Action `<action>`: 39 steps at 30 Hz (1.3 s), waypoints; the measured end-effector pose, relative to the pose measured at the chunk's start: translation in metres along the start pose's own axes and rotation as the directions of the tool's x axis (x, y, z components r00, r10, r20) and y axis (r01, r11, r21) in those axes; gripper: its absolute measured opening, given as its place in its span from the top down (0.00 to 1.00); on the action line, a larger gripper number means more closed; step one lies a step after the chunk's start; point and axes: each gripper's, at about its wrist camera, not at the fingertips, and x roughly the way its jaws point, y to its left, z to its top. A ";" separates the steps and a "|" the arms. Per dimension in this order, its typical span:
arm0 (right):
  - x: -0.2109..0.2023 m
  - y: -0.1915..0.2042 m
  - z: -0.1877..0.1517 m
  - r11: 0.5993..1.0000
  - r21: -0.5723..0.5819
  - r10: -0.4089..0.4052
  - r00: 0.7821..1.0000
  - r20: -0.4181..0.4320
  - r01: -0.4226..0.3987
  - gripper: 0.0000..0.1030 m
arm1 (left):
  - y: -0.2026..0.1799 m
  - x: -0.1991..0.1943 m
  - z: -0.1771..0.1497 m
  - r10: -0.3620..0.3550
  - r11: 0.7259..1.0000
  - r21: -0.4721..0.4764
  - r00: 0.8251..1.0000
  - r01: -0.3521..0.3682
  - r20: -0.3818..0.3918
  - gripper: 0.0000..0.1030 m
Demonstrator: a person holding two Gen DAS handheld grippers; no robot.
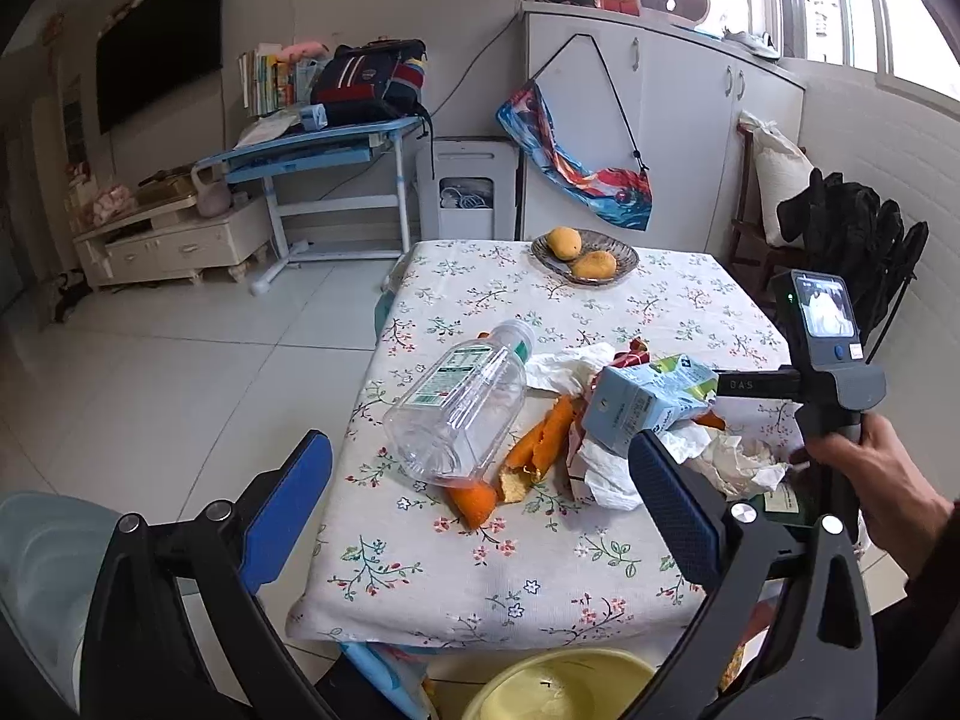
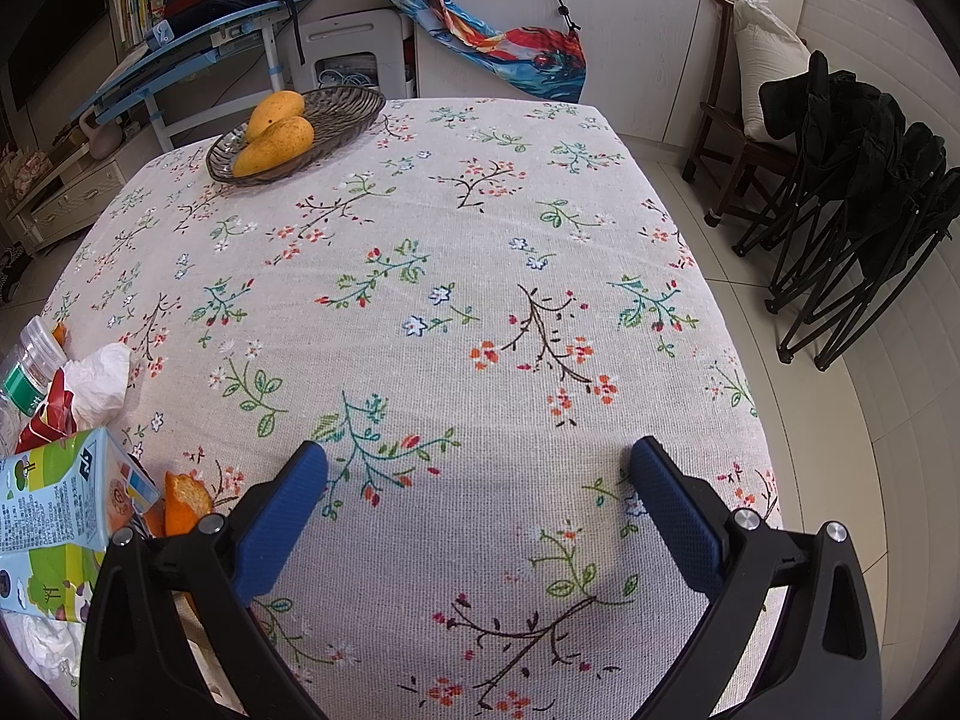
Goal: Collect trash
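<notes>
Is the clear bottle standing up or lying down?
Lying down. The bottle rests on its side on the table, its neck pointing away, its bottom end lying over the orange peel. It looks empty.

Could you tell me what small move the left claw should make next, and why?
Probably ease the left claw forward and down over the empty plastic bottle. The claw is open and holds nothing, and the bottle lies on its side just ahead of it, the nearest trash on the table, resting on the orange peel.

2 wrist views, shared table (image 1: 480, 570)
</notes>
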 end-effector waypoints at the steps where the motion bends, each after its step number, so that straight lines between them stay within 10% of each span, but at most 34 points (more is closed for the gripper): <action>1: 0.000 -0.001 0.000 1.000 0.005 0.001 1.000 0.000 -0.001 0.07 | -0.001 0.000 0.000 0.000 1.000 0.004 1.000 0.000 -0.001 0.07; 7: 0.002 0.002 0.004 1.000 0.017 0.001 0.999 -0.035 0.000 0.07 | 0.001 0.002 0.001 -0.002 1.000 -0.005 1.000 0.002 -0.004 0.07; 13: -0.076 -0.002 -0.008 0.997 0.037 -0.079 0.982 0.171 0.074 0.07 | 0.006 -0.004 -0.002 0.007 1.000 -0.017 1.000 -0.007 0.010 0.07; 21: -0.180 0.013 -0.079 0.996 0.009 0.077 0.927 0.367 -0.086 0.07 | 0.015 -0.031 -0.013 0.010 1.000 -0.023 0.998 -0.008 0.067 0.07; 39: -0.230 0.064 -0.176 0.987 -0.126 0.148 0.871 0.469 -0.100 0.07 | 0.022 -0.091 -0.058 0.011 1.000 0.006 0.994 -0.011 0.109 0.07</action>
